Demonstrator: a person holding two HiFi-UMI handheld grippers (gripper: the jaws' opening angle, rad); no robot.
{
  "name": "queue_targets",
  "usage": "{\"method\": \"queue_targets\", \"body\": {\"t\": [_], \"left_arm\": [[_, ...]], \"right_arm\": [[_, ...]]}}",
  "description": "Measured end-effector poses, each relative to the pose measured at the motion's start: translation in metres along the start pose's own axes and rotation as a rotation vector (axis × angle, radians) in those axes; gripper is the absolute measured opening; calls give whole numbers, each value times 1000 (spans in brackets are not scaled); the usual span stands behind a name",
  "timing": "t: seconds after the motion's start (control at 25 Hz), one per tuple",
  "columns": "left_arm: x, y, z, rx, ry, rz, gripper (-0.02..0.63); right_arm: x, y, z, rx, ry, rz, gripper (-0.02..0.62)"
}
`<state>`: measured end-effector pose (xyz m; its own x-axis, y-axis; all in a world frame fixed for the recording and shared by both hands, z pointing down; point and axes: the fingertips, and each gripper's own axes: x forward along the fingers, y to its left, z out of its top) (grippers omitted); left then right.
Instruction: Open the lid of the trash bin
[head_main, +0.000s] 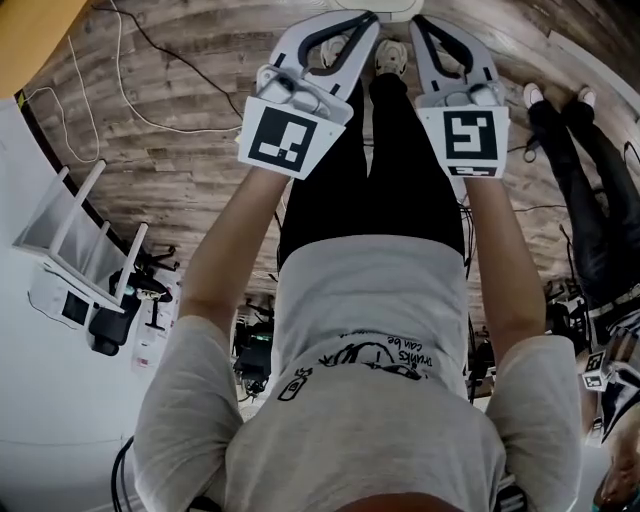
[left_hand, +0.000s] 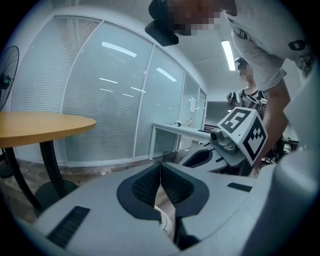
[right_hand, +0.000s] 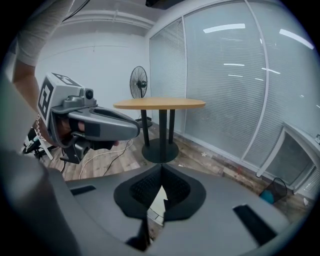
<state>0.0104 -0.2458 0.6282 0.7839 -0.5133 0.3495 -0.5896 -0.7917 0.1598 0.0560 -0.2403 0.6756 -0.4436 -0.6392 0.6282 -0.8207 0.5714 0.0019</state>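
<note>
At the top edge of the head view, a white rounded rim (head_main: 378, 4), apparently the trash bin, shows just past both grippers. My left gripper (head_main: 352, 30) and right gripper (head_main: 428, 34) are held out side by side above the wooden floor, both shut with nothing between the jaws. In the left gripper view the jaws (left_hand: 160, 168) meet, and a white curved edge (left_hand: 164, 221) shows below them. The right gripper view shows its jaws (right_hand: 161, 170) touching, with a white surface (right_hand: 157, 202) beneath. Most of the bin is hidden.
A round wooden table (right_hand: 160, 103) on a black pedestal stands ahead, with a fan (right_hand: 139, 82) behind it. Cables (head_main: 130, 90) trail over the floor and a white rack (head_main: 70, 240) stands at left. Another person's legs (head_main: 580, 170) are at right. Glass walls and a white desk (left_hand: 180, 129) lie beyond.
</note>
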Motion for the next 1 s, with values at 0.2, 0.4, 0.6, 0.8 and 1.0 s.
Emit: {"method": "queue_targets", "body": {"t": [0.2,0.4,0.6,0.8,1.0], "left_arm": [[12,3,-38,-17,29,8,20],[19,8,-66,-5,52,12,20],[28,16,-98,-6,86,21,20],[42,18,-128,6,105,16,20],[53,20,-159,3,133,6,20]], "right_arm": [[23,2,-33,-30,34,8,8],[45,10,-58,-55,70,24,8],[68,20,-84,-86,112,49,8],[87,22,-116,-107,157,64,8],[105,26,-147,-121,207,76,8]]}}
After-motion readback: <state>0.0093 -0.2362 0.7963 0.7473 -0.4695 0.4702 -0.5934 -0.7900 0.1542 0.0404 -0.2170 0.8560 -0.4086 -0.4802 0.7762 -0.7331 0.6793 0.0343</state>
